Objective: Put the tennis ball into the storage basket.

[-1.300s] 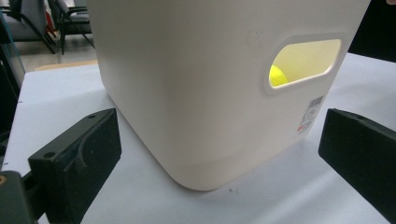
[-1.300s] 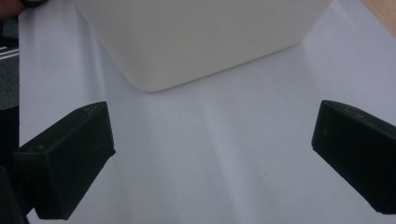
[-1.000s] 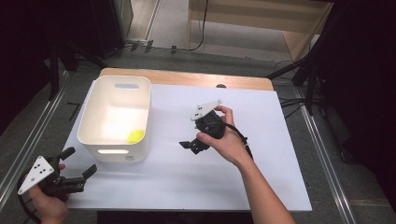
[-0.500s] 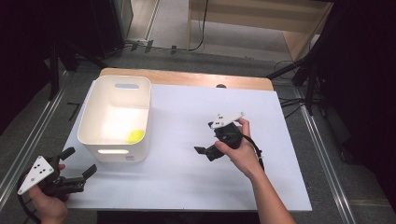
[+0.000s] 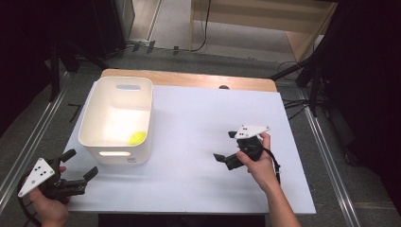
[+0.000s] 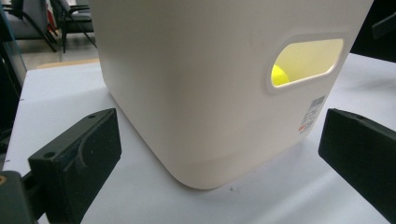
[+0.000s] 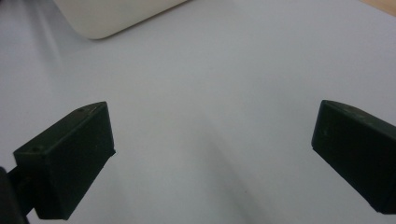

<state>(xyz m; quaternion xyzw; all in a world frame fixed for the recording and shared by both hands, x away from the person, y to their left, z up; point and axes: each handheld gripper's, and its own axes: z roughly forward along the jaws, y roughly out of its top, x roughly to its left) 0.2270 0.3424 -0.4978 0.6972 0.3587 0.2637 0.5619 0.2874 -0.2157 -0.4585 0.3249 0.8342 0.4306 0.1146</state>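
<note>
The table carries a white mat, and the landmark for all positions below is the white bin standing on the mat's left part, toward the far edge. The bin is upright, open at the top, with a handle slot in its near wall.

Inside the bin, a small yellow ball rests on the floor in the near right corner. From the left gripper view, the ball is visible through the handle slot. Judged from this placement, the depositing step appears complete: the ball is contained and no other loose item lies on the mat.

The right gripper is held well to the right of the bin, low over bare mat. Its jaws stand wide apart and grip nothing.

The left gripper sits just off the bin's near left corner, at the mat's near edge. Its jaws are likewise spread wide and empty, aimed at the bin's near wall.

What remains, by estimate, is only parking both grippers.
</note>
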